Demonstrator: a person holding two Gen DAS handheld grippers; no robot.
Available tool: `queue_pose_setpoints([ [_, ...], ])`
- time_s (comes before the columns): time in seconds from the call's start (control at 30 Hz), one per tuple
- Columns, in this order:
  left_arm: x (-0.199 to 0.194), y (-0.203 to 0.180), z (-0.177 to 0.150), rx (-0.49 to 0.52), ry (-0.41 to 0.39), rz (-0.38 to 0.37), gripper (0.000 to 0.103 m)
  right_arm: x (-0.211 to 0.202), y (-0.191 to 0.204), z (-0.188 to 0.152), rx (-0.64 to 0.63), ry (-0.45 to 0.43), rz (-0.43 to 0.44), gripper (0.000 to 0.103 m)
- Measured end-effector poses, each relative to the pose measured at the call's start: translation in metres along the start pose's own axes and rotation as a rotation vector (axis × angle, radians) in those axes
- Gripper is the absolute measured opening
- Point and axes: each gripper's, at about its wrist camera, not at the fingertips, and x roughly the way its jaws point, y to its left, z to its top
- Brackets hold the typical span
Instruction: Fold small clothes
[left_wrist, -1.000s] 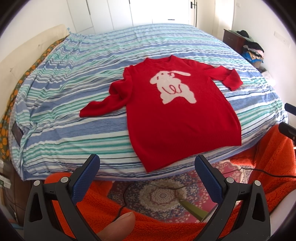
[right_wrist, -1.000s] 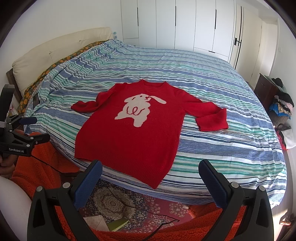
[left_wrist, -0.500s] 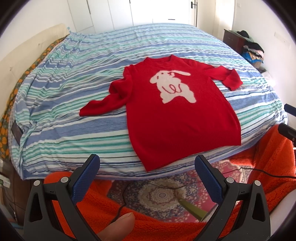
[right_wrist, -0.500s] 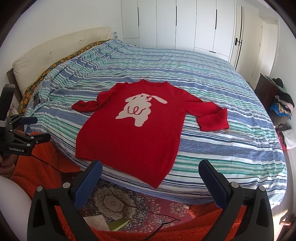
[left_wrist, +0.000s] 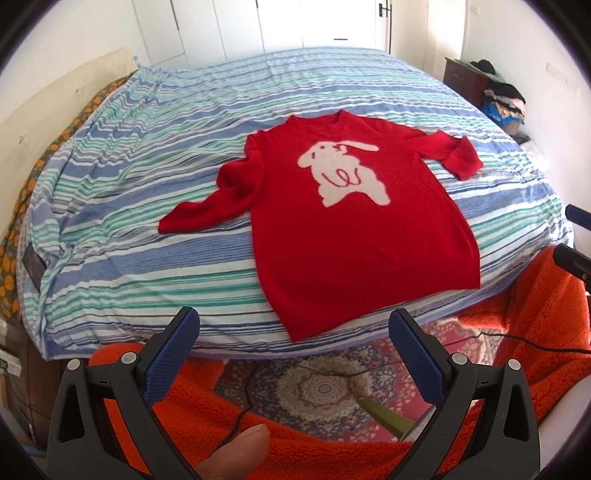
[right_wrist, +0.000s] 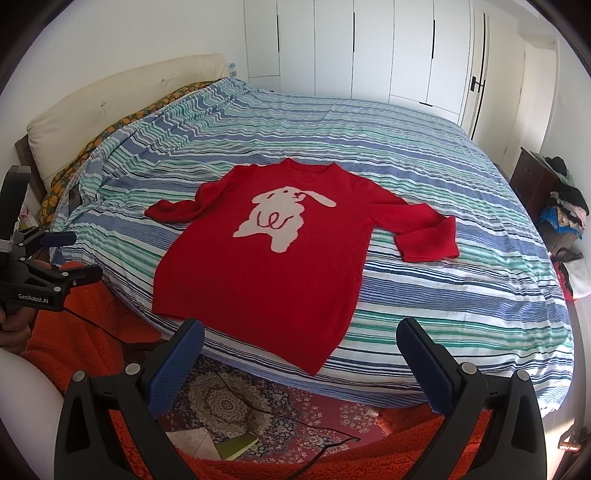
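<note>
A small red sweater (left_wrist: 354, 229) with a white rabbit on the chest lies flat, front up, on the striped bed; it also shows in the right wrist view (right_wrist: 273, 258). Its hem hangs slightly over the near bed edge and both sleeves are spread out. My left gripper (left_wrist: 293, 354) is open and empty, held off the bed just short of the hem. My right gripper (right_wrist: 301, 363) is open and empty, also off the bed near the hem. The left gripper's body shows at the left edge of the right wrist view (right_wrist: 40, 273).
The bed (left_wrist: 155, 147) has a blue, green and white striped cover. A patterned rug (left_wrist: 325, 387) and a cable lie on the floor below. An orange fleece garment (left_wrist: 535, 325) is on the person. A dark cabinet with piled clothes (right_wrist: 554, 199) stands to the right.
Both grippers have shifted very slightly; the sweater sits a little lower and nearer in the views. Nothing was grasped or released.
</note>
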Motion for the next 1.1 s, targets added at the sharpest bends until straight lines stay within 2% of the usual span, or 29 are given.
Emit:
queue_pose_setpoints([
  [1.1, -0.0003, 0.0052, -0.0015, -0.014, -0.018, 0.002, 0.102, 0.0046, 0.0003, 0.0009, -0.009, 0.001, 0.005, 0.103],
])
